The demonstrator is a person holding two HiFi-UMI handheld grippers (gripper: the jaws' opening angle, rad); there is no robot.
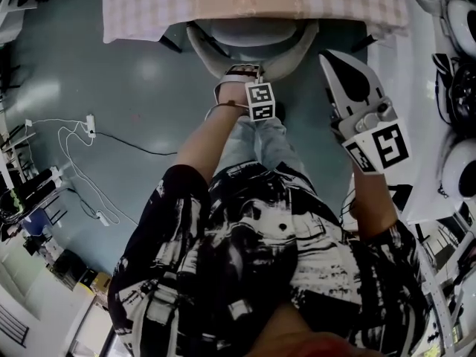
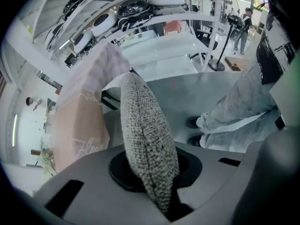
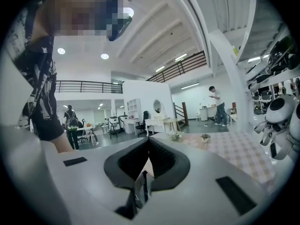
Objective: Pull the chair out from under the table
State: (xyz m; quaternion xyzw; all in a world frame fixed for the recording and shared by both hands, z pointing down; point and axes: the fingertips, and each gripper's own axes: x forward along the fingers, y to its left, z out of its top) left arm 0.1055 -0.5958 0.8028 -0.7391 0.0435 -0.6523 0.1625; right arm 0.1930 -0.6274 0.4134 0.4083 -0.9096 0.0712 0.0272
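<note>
Chair (image 1: 256,34) position at this moment, seen from the head view: we find its seat tucked beneath the hanging edge of the checked tablecloth (image 1: 149,6) that covers the surface, while its curved grey backrest (image 1: 291,62) projects past that edge toward the person. The left gripper (image 1: 239,75) points steeply down onto the top of the backrest, near its middle. In the left gripper view we see the coarse woven fabric of the backrest standing edge-on between the two jaws, which are drawn in almost fully and press on it from both sides; the grip is firm. The right gripper (image 1: 327,56) is held roughly level to the right of the chair, apart from it and just short of the tablecloth edge. In the right gripper view we see its dark pads (image 3: 161,156) meeting, with nothing between them and the checked surface beyond. The person's trouser leg (image 1: 256,147) stands just behind the chair on the grey floor (image 1: 134,88), where a white cable (image 1: 74,136) lies well to the left.
</note>
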